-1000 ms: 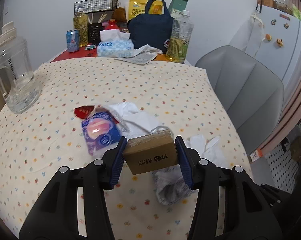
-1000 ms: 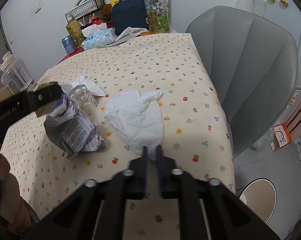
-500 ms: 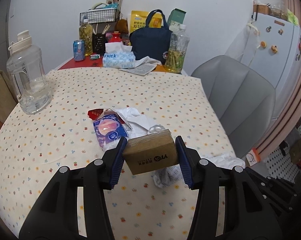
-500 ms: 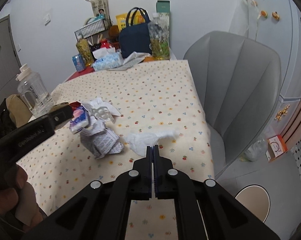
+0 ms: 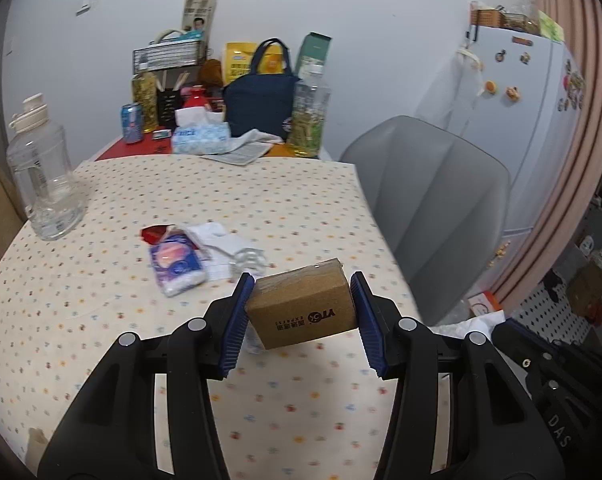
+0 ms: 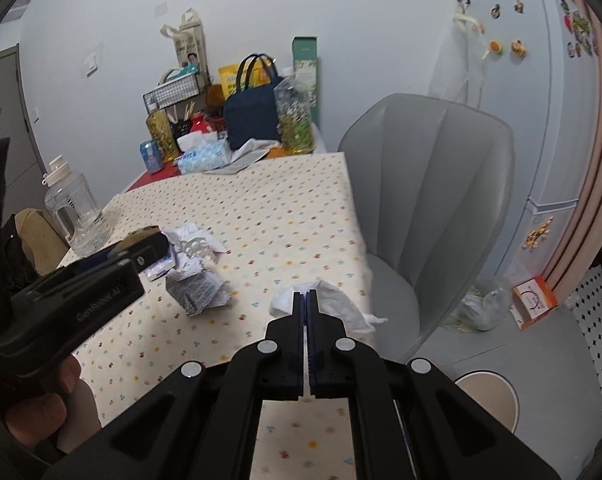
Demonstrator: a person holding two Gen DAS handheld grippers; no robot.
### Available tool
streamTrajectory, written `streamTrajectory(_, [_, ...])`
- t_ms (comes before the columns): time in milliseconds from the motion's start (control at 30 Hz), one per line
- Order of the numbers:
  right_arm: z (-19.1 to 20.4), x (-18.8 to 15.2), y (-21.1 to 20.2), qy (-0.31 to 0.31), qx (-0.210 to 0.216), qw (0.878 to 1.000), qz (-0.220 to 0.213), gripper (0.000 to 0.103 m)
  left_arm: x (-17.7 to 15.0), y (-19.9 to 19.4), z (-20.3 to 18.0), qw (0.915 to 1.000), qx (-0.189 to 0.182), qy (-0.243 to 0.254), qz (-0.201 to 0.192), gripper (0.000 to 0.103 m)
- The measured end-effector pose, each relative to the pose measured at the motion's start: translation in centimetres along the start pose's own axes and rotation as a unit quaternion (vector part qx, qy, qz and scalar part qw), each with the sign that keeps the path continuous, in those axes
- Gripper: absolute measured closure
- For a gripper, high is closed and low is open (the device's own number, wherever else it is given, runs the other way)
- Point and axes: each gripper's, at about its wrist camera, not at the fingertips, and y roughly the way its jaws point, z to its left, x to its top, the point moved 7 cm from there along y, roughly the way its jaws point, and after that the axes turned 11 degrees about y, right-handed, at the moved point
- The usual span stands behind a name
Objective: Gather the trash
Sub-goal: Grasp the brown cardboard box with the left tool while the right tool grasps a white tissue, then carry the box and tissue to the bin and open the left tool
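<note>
My left gripper (image 5: pixel 301 308) is shut on a small brown cardboard box (image 5: pixel 303 309) and holds it above the table. My right gripper (image 6: pixel 305 300) is shut on a white crumpled tissue (image 6: pixel 341 306) and holds it up over the table's right edge. On the tablecloth lie a blue-and-pink wrapper (image 5: pixel 177 262), a red wrapper (image 5: pixel 153 234), white paper (image 5: pixel 217 238), a blister pack (image 6: pixel 195 246) and a crumpled printed paper (image 6: pixel 199 290). The left gripper also shows in the right wrist view (image 6: pixel 141 252).
A grey chair (image 6: pixel 429 208) stands right of the table. A round bin (image 6: pixel 485 396) sits on the floor at lower right. A clear water jug (image 5: pixel 43 178) stands at the table's left. Bottles, a blue bag (image 5: pixel 261 106) and a tissue box (image 5: pixel 199 138) crowd the far end.
Both grippers have risen and pulled back from the table. The right gripper has lifted the tissue off the cloth and carried it rightwards. The box stays in the left gripper.
</note>
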Motion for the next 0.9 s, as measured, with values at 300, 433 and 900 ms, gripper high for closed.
streamTrajectory(300, [-5.0, 1.4, -3.4, 0.020, -0.041, 0.998, -0.031, 0.101, 1.2, -0.4, -6.3, 0.9986, -0.037, 0.035, -0.015, 0.053])
streamTrajectory(433, [-7.7, 1.7, -4.6, 0.032, -0.064, 0.997, -0.042, 0.101, 1.4, -0.1, -9.1, 0.9972, -0.053, 0.050, -0.013, 0.053])
streamTrajectory(900, [-16.6, 1.9, -5.4, 0.086, -0.121, 0.988, -0.049, 0.101, 1.2, 2.5, -19.3, 0.9875, -0.112, 0.111, 0.007, 0.053])
